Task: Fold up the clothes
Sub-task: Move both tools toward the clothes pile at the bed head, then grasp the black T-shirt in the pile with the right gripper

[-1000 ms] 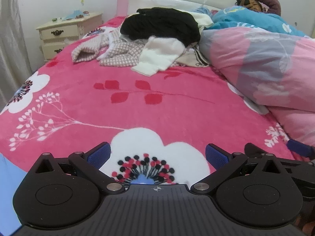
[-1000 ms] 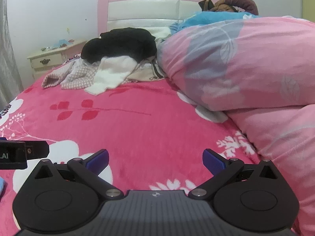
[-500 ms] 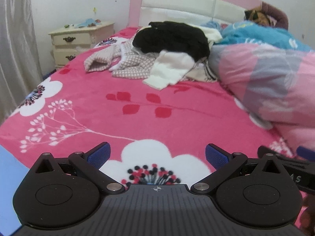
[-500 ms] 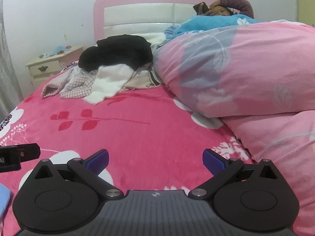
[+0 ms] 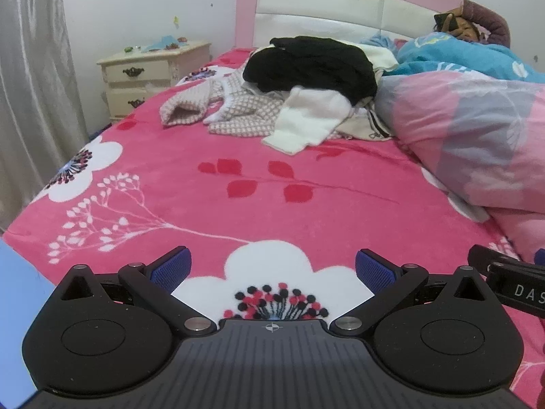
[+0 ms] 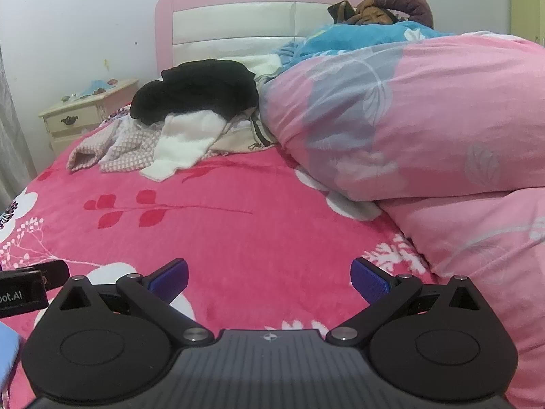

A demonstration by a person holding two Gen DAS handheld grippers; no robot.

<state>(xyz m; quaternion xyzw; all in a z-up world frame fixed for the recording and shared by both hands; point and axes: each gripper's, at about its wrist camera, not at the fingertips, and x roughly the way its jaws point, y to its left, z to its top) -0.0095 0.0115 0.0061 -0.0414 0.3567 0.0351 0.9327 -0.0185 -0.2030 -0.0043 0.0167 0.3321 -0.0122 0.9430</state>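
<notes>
Fingers first: both grippers, left (image 5: 270,267) and right (image 6: 269,276), hang spread wide with nothing between them, low over the near end of the bed (image 5: 211,204). From there, largest to smallest: a pink quilt (image 6: 408,119) bulks along the right side with a person lying under it. The clothes (image 5: 299,102) sit in a heap well away near the headboard, a black top (image 5: 313,64) over a white piece (image 5: 310,119) and a checked one (image 5: 238,112). A nightstand (image 5: 150,75) stands beyond. I'd worry that reaching so far may snag the quilt or drag several tangled garments together.
</notes>
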